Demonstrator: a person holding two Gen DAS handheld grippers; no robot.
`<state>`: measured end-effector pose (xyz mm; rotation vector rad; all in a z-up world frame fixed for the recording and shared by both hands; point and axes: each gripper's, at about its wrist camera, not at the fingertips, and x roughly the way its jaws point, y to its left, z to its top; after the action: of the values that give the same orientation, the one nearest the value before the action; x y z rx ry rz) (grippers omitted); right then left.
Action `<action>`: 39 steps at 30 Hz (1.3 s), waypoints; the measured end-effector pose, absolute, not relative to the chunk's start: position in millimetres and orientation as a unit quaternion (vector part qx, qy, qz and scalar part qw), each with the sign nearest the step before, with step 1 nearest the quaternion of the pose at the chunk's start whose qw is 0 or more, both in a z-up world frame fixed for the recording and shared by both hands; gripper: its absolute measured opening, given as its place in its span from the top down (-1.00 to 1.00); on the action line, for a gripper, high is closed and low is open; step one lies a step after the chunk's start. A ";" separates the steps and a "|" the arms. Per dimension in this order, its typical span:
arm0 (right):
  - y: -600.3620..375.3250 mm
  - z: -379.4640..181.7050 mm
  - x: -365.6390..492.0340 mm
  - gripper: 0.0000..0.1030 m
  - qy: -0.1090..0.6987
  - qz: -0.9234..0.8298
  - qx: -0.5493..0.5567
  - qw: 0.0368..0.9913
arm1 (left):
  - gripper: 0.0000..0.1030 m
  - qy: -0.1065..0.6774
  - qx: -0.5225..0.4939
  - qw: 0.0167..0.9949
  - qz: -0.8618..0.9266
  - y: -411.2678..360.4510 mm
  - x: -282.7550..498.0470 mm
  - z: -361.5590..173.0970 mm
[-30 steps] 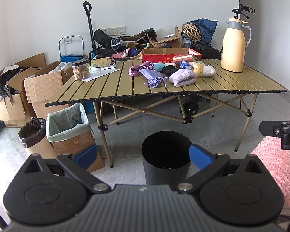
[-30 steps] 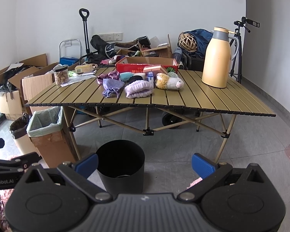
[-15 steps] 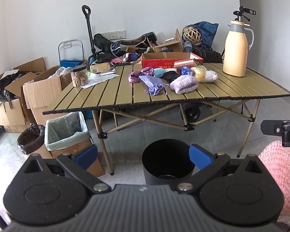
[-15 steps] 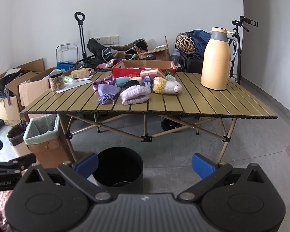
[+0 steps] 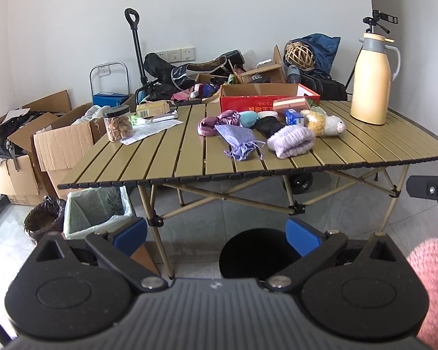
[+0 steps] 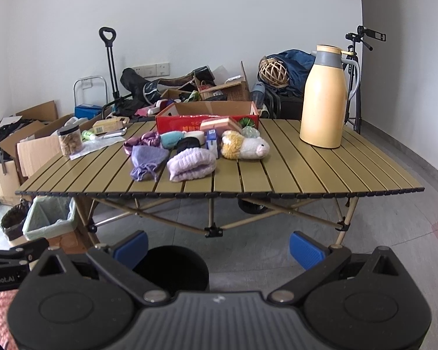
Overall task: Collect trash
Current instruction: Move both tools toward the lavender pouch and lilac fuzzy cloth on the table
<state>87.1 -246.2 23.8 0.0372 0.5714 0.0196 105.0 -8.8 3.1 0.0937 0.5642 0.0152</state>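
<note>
A slatted olive folding table (image 5: 172, 163) (image 6: 306, 175) carries a cluster of clutter: a lilac pouch (image 5: 238, 140) (image 6: 146, 157), a lilac knitted roll (image 5: 292, 141) (image 6: 191, 164), a plush sheep (image 5: 324, 124) (image 6: 245, 147), a small blue carton (image 5: 294, 117) (image 6: 211, 140), a snack jar (image 5: 118, 125) (image 6: 70, 141) on paper. A black bin (image 5: 255, 253) (image 6: 172, 268) stands on the floor before the table. My left gripper (image 5: 216, 234) and right gripper (image 6: 219, 248) both hang open and empty, low, short of the table's front edge.
A tall yellow thermos (image 5: 370, 78) (image 6: 324, 99) stands at the table's right back, a red cardboard box (image 5: 262, 99) (image 6: 207, 116) behind the clutter. Cardboard boxes (image 5: 61, 143), a bag-lined box (image 5: 96, 207) and a black-bagged bin (image 5: 42, 218) sit at the left. A pink sleeve (image 5: 432, 277) shows.
Both grippers have risen and drawn nearer the table: the tabletop looks larger and the black bin has sunk lower in both views. Both stay open.
</note>
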 end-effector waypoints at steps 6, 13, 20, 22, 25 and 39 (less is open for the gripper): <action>-248.8 21.3 116.8 -1.00 0.280 0.015 0.020 0.960 | -1.00 0.275 0.050 0.960 0.012 -13.9 135.6 3.3; -250.4 13.2 155.7 -1.00 0.282 0.019 0.024 0.959 | -1.00 0.272 0.046 0.961 0.014 -21.2 172.5 1.6; -249.7 3.8 199.1 -0.96 0.283 0.027 0.026 0.958 | -1.00 0.279 0.046 0.959 0.018 -25.3 217.5 -6.9; -249.5 -0.2 212.5 -0.88 0.285 0.040 0.033 0.957 | -1.00 0.277 0.043 0.960 0.021 -24.0 230.5 -9.2; -246.6 -5.7 232.9 -0.86 0.285 0.047 0.036 0.957 | -1.00 0.277 0.040 0.960 0.027 -22.0 250.2 -11.9; -224.3 -31.0 327.0 -0.84 0.273 0.055 0.033 0.960 | -1.00 0.271 0.011 0.961 0.062 -9.1 336.4 -25.9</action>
<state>327.0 -224.3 -31.0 0.0672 0.5536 0.1109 336.4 -9.1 -25.9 0.0227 0.5488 0.1256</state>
